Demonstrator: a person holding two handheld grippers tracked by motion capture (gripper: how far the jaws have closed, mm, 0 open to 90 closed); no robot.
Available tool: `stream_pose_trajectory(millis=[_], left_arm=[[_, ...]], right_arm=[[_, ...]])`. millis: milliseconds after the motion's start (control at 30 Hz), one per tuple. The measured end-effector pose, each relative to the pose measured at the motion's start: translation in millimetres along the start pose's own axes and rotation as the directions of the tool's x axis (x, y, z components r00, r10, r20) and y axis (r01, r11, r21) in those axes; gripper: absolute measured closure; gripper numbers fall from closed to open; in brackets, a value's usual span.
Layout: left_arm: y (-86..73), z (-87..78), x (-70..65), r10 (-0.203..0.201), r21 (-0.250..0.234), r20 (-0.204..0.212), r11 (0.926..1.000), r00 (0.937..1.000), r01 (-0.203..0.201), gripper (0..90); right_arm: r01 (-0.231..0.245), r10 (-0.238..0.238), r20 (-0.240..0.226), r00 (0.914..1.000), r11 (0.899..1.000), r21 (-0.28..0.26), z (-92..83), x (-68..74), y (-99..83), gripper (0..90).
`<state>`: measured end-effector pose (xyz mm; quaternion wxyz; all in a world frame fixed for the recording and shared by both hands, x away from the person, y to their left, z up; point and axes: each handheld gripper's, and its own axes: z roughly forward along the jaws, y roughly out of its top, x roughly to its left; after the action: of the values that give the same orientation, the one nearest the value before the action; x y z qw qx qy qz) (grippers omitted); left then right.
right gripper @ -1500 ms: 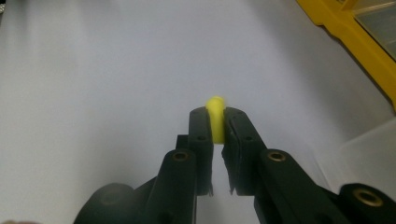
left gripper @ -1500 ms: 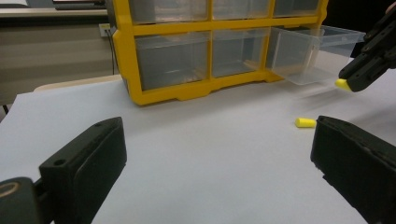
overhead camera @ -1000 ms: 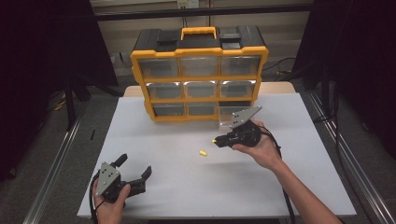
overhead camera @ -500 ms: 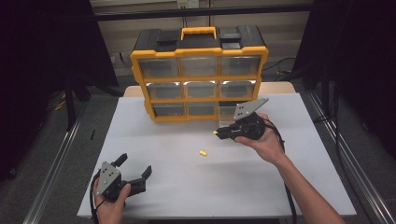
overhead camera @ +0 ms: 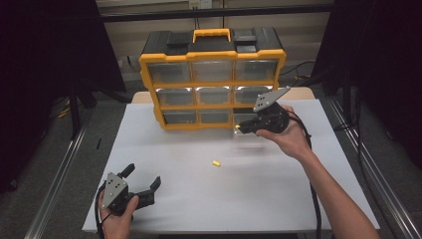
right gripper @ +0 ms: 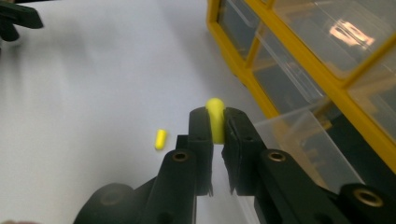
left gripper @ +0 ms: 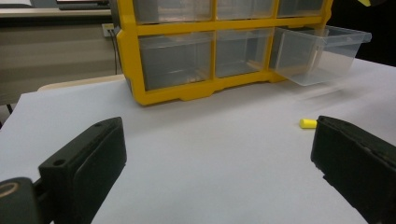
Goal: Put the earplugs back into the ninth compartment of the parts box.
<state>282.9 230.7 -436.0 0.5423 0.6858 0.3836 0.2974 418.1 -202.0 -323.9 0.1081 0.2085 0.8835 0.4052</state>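
Yellow earplug (right gripper: 215, 119) pinched tip-out in the right tongs (overhead camera: 243, 128), raised at the pulled-out clear drawer (left gripper: 322, 53) near the surface's far right, likely for dropping in. Second earplug (overhead camera: 216, 163) lies mid-surface. Left tongs (overhead camera: 144, 185) spread, empty, parked at near-left corner.

place: lab | cues: black curtains (overhead camera: 45, 74), rail frame (overhead camera: 54, 179), white table (overhead camera: 278, 199)
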Motion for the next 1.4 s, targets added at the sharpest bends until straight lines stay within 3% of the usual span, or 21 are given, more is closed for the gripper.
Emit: stream_pose_trajectory(millis=[733, 1400], left_arm=[[1.3, 0.8, 1.6, -0.006, -0.007, 0.002, 1.0000, 1.0000, 0.006, 3.5], [0.7, 0.9, 1.0, -0.011, -0.005, 0.006, 0.9999, 0.9999, 0.011, 3.5]], right_arm=[[-0.039, 0.030, 0.074, 0.9968, 0.991, 0.125, 2.3, -38.5, 9.1, 82.2], [-0.067, 0.055, 0.063, 0.9965, 0.974, 0.214, 14.0, -57.9, -1.8, 82.1]])
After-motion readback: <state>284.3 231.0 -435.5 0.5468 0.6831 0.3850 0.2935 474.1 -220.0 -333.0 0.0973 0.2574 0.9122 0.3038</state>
